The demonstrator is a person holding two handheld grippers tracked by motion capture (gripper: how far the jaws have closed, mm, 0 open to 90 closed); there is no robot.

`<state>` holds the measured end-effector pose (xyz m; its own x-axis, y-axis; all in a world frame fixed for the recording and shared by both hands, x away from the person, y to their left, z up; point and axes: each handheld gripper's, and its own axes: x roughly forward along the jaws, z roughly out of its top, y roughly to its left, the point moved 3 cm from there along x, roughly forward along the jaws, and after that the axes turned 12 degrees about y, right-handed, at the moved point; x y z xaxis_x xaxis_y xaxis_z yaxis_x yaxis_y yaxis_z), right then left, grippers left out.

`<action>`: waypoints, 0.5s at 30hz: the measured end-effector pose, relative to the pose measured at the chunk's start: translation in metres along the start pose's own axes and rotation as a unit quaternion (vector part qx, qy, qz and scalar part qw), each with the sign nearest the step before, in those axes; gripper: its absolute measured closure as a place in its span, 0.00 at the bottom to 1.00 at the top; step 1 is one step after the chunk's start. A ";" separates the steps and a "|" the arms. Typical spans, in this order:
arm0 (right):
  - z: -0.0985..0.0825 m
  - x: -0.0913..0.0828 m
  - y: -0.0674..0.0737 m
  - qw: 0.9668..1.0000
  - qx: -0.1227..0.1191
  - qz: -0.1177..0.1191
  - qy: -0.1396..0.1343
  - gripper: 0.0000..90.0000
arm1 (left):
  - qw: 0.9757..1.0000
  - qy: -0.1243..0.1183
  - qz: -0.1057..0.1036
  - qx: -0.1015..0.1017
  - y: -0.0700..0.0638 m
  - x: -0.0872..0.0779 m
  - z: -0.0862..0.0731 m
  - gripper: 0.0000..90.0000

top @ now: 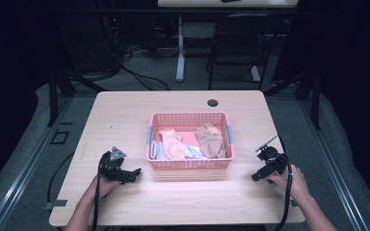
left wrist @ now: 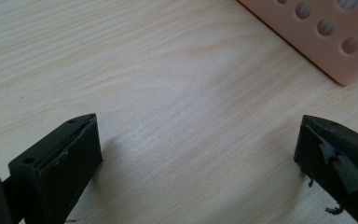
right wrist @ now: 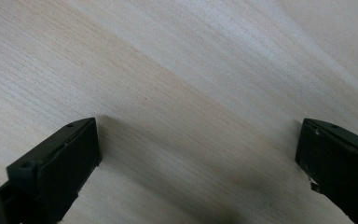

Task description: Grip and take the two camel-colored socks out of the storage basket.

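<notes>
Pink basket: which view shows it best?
The high view: the whole pink basket with the clothes inside. The left gripper view catches just one holed corner; the right gripper view looks at bare table.

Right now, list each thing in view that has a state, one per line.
Left gripper: open, empty, low over the table, left of the basket.
Right gripper: open, empty, low over the table, right of the basket.
Pink basket: upright on the table, holds crumpled cloth pieces.
Cloth pieces: bunched, inside the basket, untouched.
Table: bare wood around the basket.
</notes>
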<state>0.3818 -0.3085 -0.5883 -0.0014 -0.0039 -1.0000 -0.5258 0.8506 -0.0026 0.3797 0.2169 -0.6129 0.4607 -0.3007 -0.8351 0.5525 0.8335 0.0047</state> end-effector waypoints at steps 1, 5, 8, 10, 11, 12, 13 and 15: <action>0.000 0.000 0.000 1.000 0.000 0.000 -0.001 0.00 | 1.000 0.000 0.000 -0.001 0.000 0.000 0.000 0.00; -0.001 0.001 0.001 1.000 0.004 0.002 -0.010 0.00 | 1.000 0.000 0.000 0.000 0.000 0.000 0.000 0.00; -0.002 0.001 0.001 1.000 0.009 0.001 -0.015 0.00 | 1.000 0.000 0.000 -0.001 0.000 0.000 0.000 0.00; -0.003 0.001 0.001 1.000 0.008 0.000 -0.020 0.00 | 1.000 0.000 0.000 0.000 0.000 0.000 0.000 0.00; -0.004 0.001 0.000 1.000 0.007 -0.001 -0.020 0.00 | 1.000 0.000 -0.001 0.001 0.000 0.000 0.001 0.00; -0.004 0.001 0.000 1.000 0.006 -0.002 -0.019 0.00 | 1.000 0.000 -0.001 0.002 0.000 0.000 0.001 0.00; -0.004 0.001 0.001 1.000 0.009 0.000 -0.024 0.00 | 1.000 0.000 -0.001 0.002 0.000 0.000 0.001 0.00; -0.004 0.001 0.000 1.000 0.004 0.000 -0.020 0.00 | 1.000 0.000 -0.001 0.002 0.000 0.001 0.001 0.00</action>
<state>0.3784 -0.3105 -0.5890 0.0318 0.0168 -0.9994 -0.5185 0.8551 -0.0021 0.3806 0.2162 -0.6129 0.4593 -0.3030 -0.8350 0.5565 0.8308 0.0046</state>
